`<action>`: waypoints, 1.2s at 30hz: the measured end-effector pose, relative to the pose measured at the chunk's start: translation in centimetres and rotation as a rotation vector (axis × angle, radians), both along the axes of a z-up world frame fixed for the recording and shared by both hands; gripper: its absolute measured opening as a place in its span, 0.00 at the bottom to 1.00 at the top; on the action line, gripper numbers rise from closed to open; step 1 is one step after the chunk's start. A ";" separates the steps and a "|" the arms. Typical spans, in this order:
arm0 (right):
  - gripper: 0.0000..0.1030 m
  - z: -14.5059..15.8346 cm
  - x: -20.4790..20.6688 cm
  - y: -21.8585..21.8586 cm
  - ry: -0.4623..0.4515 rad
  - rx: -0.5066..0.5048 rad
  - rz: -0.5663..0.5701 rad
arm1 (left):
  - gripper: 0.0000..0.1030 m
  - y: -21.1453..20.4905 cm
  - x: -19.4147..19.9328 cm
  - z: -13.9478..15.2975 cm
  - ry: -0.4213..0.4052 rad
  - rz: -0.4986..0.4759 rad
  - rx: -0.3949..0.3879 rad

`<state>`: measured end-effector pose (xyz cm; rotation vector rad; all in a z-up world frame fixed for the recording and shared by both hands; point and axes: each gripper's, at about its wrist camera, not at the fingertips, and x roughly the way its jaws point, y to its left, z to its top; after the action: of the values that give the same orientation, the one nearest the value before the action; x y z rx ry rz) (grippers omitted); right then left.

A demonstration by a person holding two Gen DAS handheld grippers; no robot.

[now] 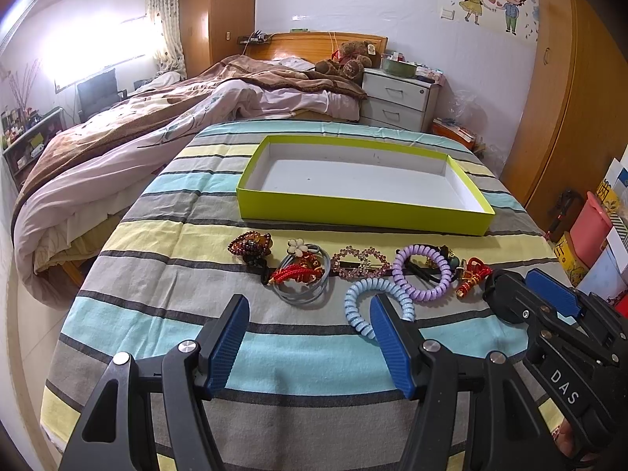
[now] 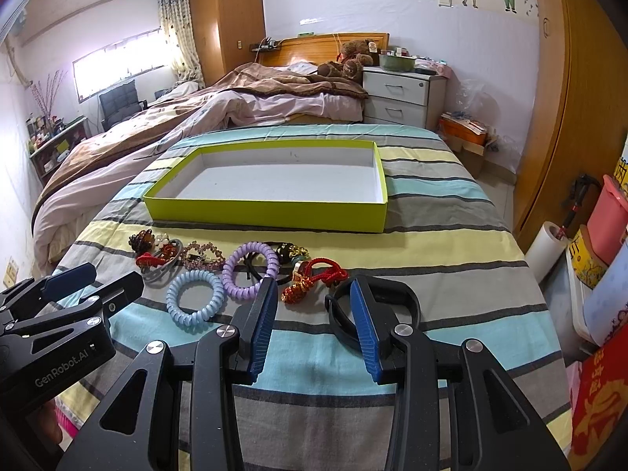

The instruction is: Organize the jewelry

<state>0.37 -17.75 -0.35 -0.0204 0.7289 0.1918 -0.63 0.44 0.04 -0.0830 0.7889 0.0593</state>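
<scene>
A shallow lime-green box [image 1: 353,208] [image 2: 271,216] with a white inside sits empty on the striped cloth. In front of it lies a row of jewelry: a brown bead bracelet [image 1: 249,245], a red cord on grey hair ties [image 1: 302,278], a pink crystal clip [image 1: 363,261], a light blue spiral tie [image 1: 365,302] [image 2: 194,300], a purple spiral tie [image 1: 422,271] [image 2: 249,265], a red-and-gold knot charm [image 2: 314,278] and a black band [image 2: 373,310]. My left gripper [image 1: 310,314] is open just short of the blue tie. My right gripper [image 2: 312,298] is open over the black band.
The striped cloth [image 1: 298,353] covers a table whose edges drop off left and right. A bed with a crumpled duvet [image 1: 157,125] lies beyond on the left. Storage boxes [image 2: 604,235] and a paper roll [image 2: 545,247] stand on the right.
</scene>
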 end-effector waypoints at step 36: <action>0.50 0.5 0.7 -4.6 -0.015 0.037 -0.027 | 0.62 4.5 0.9 -0.4 0.012 -0.015 -0.124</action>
<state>1.08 -22.30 0.12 0.0231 0.7101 0.1789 0.23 4.97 -0.37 -0.1943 0.8044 -0.0035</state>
